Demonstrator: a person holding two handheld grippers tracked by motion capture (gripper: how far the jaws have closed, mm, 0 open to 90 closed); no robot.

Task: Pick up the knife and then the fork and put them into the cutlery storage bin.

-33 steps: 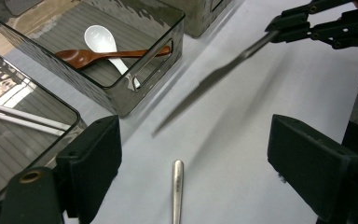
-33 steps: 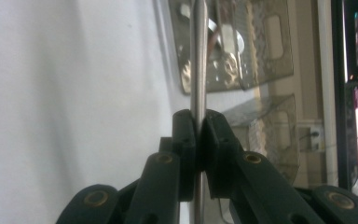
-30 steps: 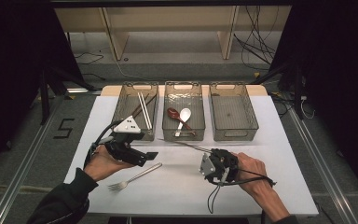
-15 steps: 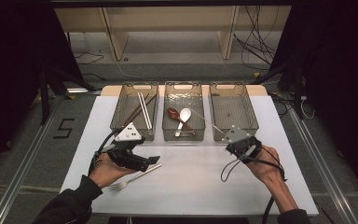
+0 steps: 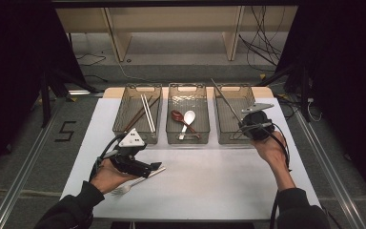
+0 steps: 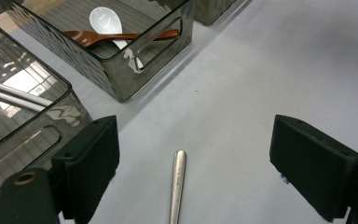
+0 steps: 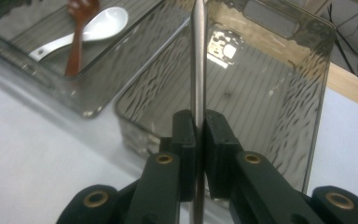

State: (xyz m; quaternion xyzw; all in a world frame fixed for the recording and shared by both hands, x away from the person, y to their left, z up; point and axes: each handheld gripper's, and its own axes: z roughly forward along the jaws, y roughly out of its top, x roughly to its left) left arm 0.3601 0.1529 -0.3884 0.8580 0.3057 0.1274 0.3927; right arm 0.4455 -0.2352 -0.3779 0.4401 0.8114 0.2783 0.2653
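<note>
A thin metal utensil (image 5: 226, 101) (image 7: 198, 60) is clamped edge-on in my right gripper (image 5: 244, 125) (image 7: 199, 135), which is shut on it. It slants up and away over the right bin (image 5: 218, 114) (image 7: 324, 70), which has nothing lying in it. My left gripper (image 5: 156, 167) (image 6: 198, 158) is open and low over the white table. A metal fork (image 5: 140, 179) lies there, its handle (image 6: 177, 184) between the wide-apart pads and touching neither.
The left bin (image 5: 119, 119) holds chopsticks (image 5: 146, 110). In the middle bin (image 5: 168, 114) lie a brown spoon (image 5: 177, 116) and a white spoon (image 5: 188, 117). All the bins stand in a row at the table's far side. Cables trail on the floor beyond.
My right gripper has carried the metal utensil from the table's front middle to the right and away, and now holds it above the right bin. The left hand has barely shifted.
</note>
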